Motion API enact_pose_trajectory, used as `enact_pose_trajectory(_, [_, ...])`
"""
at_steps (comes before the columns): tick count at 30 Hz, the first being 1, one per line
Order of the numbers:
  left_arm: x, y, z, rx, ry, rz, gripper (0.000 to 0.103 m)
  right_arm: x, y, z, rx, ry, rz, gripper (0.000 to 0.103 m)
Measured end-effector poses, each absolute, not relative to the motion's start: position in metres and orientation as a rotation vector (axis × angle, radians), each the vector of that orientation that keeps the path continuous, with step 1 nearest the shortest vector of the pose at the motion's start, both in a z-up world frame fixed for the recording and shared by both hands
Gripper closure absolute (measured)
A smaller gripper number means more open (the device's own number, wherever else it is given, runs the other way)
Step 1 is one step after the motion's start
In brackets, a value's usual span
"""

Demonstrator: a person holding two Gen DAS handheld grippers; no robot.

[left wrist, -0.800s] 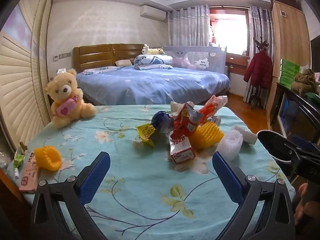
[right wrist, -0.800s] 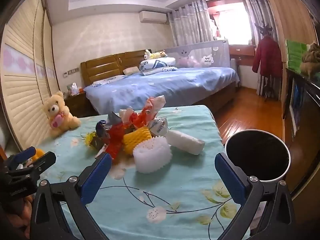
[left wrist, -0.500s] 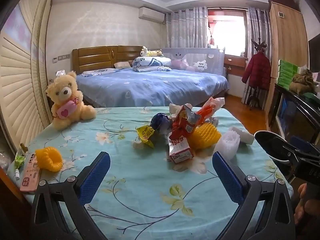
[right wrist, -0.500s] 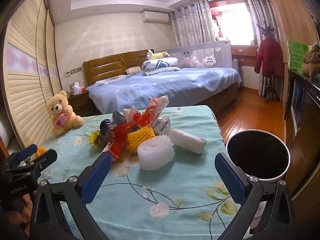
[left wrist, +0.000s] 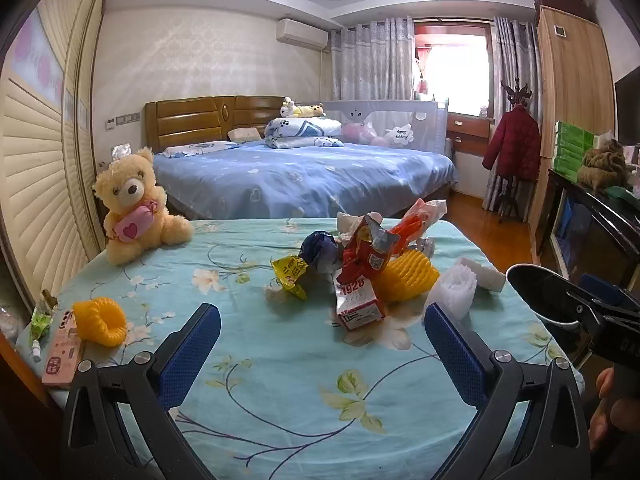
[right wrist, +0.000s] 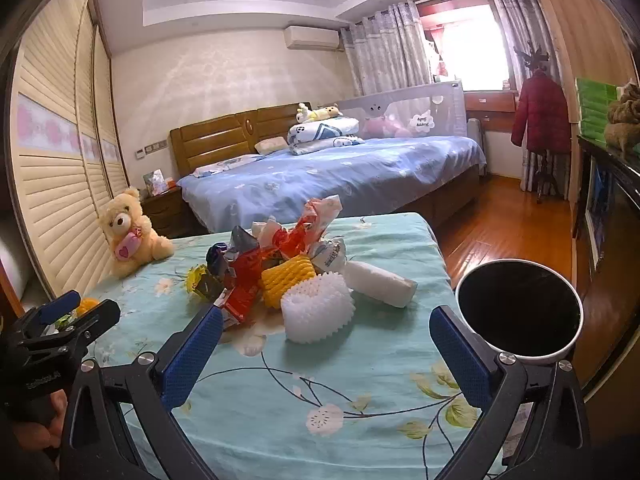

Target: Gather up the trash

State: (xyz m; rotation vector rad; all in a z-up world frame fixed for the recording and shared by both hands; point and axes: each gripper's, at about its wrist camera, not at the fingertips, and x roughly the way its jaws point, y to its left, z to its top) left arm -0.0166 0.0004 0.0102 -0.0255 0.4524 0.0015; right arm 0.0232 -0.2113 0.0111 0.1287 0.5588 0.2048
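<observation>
Little has shifted: both views have crept slightly. My left tongs [left wrist: 322, 344] and right tongs [right wrist: 326, 354] gape wide, empty, short of the trash pile [right wrist: 280, 268] mid-worktop [right wrist: 360, 400]. I risk scattering light wrappers off the edge, missing the bin [right wrist: 518, 316].

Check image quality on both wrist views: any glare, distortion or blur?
Left wrist view: window blown out, strong fisheye bending of the wardrobe, trash pile sharp. Right wrist view: same overexposed window, dark vignette corners, bin interior reads pure black, tablecloth evenly lit, no motion blur.
</observation>
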Motion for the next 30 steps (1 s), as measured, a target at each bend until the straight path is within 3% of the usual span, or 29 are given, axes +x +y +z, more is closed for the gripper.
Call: enact_pose_trajectory(30, [-0.0101, 0.005, 0.0082, -0.043, 0.454, -0.008, 0.001, 0.0247, -0.2028, 0.0096, 0.128, 0.571, 0.239, 0.0])
